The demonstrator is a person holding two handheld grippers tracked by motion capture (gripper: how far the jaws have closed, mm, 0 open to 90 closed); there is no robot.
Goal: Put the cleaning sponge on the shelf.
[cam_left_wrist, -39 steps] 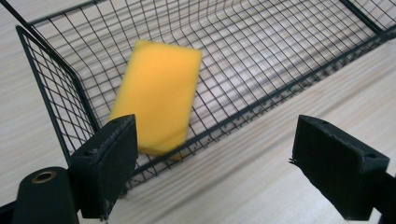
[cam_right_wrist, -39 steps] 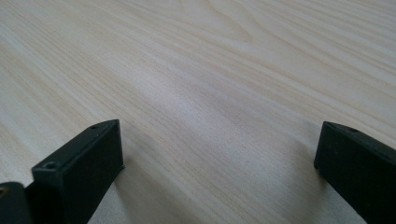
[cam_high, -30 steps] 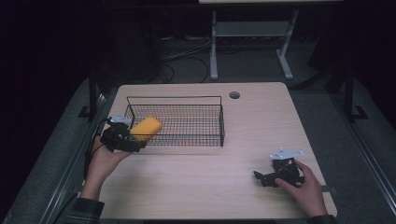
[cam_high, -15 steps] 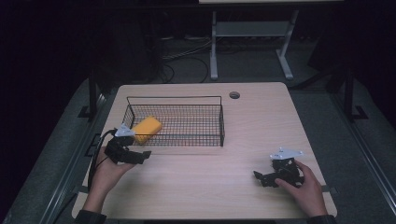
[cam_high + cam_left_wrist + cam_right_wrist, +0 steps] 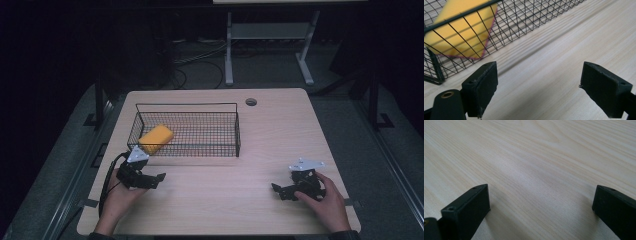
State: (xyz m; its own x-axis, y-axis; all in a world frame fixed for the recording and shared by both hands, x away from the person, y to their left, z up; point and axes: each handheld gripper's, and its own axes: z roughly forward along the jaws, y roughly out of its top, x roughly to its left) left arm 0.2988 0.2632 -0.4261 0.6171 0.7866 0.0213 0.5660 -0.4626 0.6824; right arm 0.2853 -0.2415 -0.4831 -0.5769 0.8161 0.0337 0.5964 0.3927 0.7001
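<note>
Both grippers stand wide open and empty over bare wood: the left gripper [image 5: 159, 178] near the table's [image 5: 280, 130] left edge, the right gripper [image 5: 278, 190] near-right. The yellow sponge [image 5: 155, 138] lies in the wire basket's [image 5: 220, 145] left end, just beyond the left gripper.

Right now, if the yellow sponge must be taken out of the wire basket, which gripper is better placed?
Left. The left gripper is open near the basket corner holding the sponge; the right gripper sits far across the table.
</note>
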